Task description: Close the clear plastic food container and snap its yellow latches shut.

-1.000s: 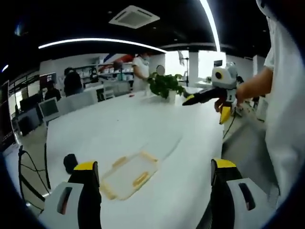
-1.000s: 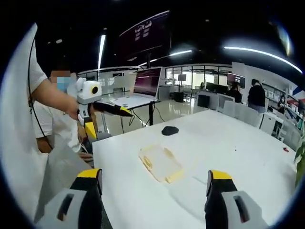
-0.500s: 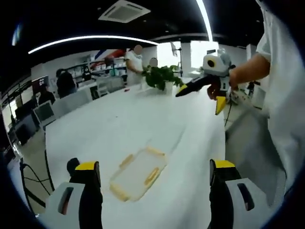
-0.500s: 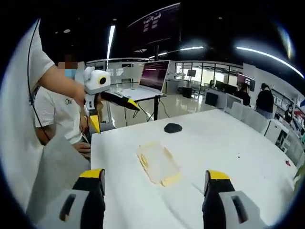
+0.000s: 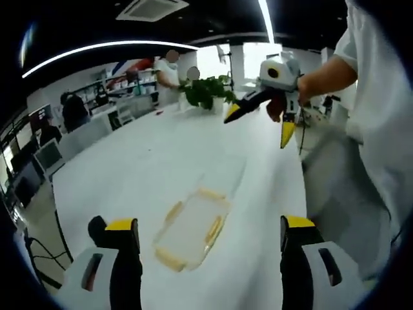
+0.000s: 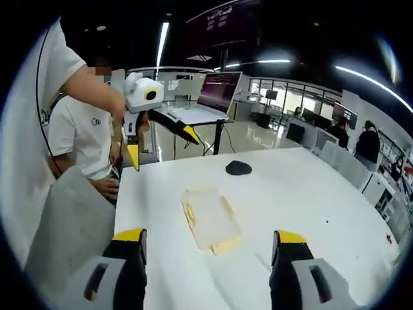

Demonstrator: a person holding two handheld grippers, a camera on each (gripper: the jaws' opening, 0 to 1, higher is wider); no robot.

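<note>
Plant [image 5: 205,92], perhaps potted, stands beyond container [image 5: 190,229].

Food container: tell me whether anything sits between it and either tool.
Nothing visible does. The food container lies flat on bare white table ahead of the left tool and the right tool; the dark object lies beyond it.

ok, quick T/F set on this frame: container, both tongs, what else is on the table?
1. The container lies on the white table. True.
2. The left tongs grip a yellow latch. False: open, above the table, touching nothing.
3. The right tongs are open. True.
4. A dark object sits on the table beyond the container, seen in the right gripper view. True.
5. A red mug stands beside the container. False: no mug is there.
</note>
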